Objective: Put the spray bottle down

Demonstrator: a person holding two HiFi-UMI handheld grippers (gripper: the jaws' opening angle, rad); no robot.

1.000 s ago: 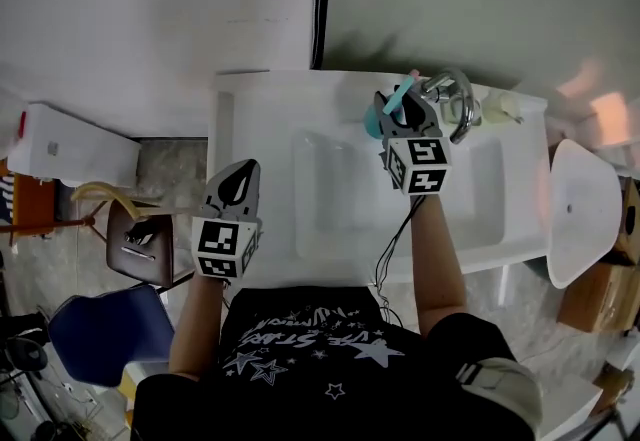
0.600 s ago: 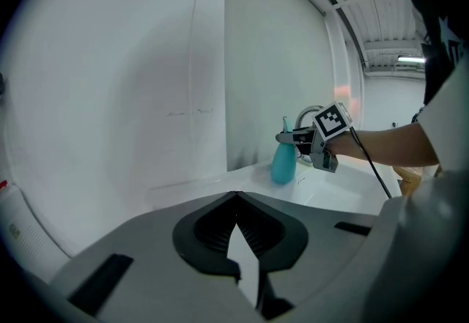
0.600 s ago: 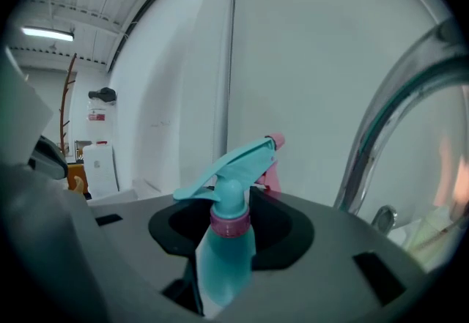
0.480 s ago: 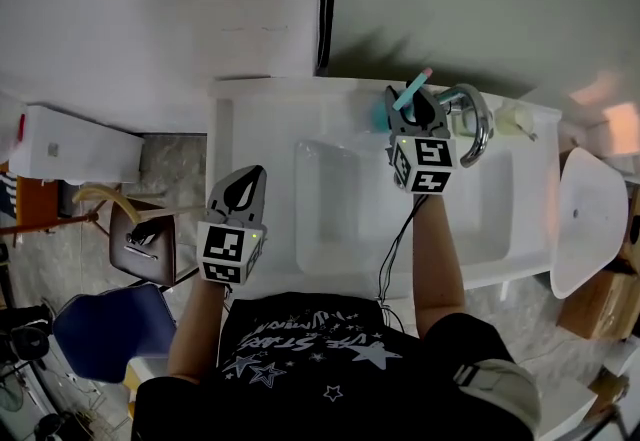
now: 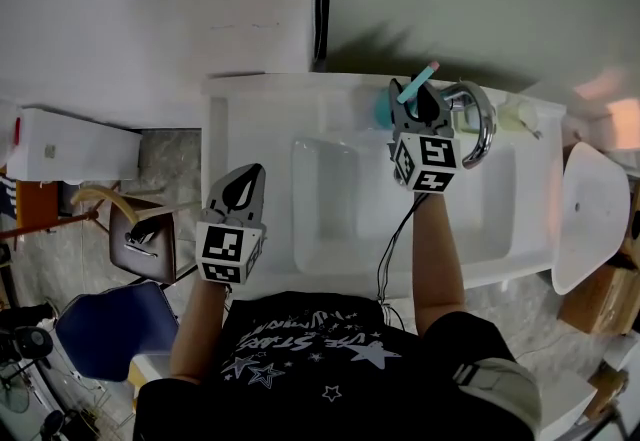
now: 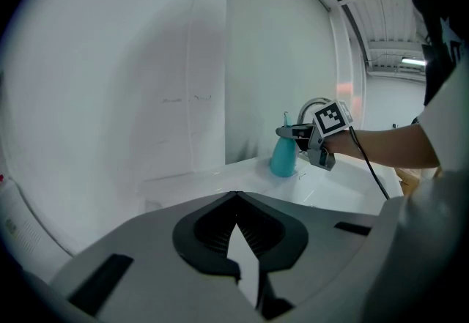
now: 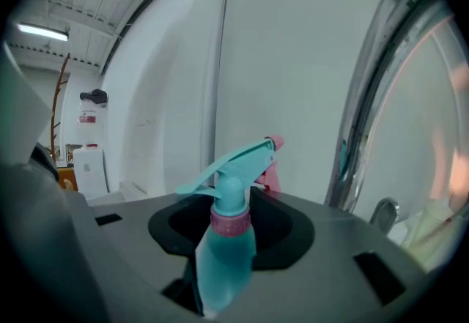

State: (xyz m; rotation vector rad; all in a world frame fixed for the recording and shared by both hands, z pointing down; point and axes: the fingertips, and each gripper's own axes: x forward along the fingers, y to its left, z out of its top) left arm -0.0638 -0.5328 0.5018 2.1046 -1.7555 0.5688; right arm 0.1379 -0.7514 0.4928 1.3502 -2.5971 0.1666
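A: Teal spray bottle (image 7: 224,252) isn't released yet. Right gripper (image 5: 418,101) pinches its body, jaws partway apart around it.
B: Where is it?
A: Far ledge of the white sink (image 5: 250,119), just left of the faucet (image 5: 478,124). Base is at or just above the ledge, contact unclear. Remaining: seat it, let go.
B: Left gripper (image 5: 243,179)?
A: Fingertips together, empty, near-left of the sink. Basin looks empty. Bottle fill unreadable.

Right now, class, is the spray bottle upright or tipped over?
Upright: the spray bottle stands with its trigger head on top, clamped in the right gripper.
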